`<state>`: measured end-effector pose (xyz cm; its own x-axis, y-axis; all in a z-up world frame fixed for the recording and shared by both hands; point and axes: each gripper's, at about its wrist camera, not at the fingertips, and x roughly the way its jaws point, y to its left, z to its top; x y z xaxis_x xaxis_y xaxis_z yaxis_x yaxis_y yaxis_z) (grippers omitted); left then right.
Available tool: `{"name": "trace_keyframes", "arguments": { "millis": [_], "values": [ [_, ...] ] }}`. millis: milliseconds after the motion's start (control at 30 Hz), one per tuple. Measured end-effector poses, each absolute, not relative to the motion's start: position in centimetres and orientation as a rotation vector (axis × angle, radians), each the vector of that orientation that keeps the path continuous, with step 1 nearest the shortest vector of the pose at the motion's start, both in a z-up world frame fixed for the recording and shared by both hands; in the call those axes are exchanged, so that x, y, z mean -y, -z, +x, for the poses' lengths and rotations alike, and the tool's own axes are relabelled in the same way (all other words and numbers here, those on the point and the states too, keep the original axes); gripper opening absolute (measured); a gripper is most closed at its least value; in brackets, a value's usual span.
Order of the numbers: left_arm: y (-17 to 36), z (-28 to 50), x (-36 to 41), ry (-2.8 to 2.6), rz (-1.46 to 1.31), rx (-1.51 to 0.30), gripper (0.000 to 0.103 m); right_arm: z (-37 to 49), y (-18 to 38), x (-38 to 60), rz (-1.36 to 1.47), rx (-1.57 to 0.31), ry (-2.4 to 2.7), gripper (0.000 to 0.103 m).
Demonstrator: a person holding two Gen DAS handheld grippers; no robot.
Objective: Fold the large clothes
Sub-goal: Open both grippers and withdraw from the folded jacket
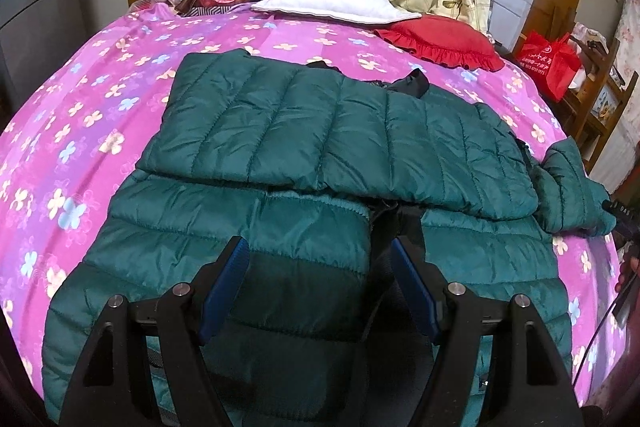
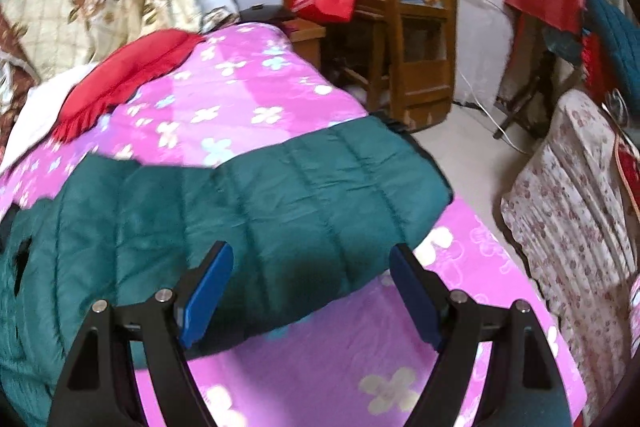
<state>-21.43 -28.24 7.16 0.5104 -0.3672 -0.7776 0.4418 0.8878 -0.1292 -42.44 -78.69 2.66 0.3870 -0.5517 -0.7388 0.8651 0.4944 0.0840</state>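
A puffy, quilted dark-green nylon jacket (image 1: 320, 147) sprawls across the pink flower-print bedsheet (image 1: 100, 99), both the left gripper (image 1: 318, 259) and right gripper (image 2: 312, 267) spread wide, grasping nothing.

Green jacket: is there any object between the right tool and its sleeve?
Nothing visible does. The right tool is open just above the sleeve of the green jacket; only pink sheet lies below.
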Motion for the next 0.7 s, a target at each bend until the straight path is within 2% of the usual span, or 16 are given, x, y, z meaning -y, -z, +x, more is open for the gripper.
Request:
{"name": "trace_keyframes", "arguments": {
  "millis": [700],
  "values": [
    [-6.0,-21.3,29.3,0.499,0.119,-0.928,0.051,-43.7,0.6,86.3,0.655,-0.717,1.033,0.084]
  ]
}}
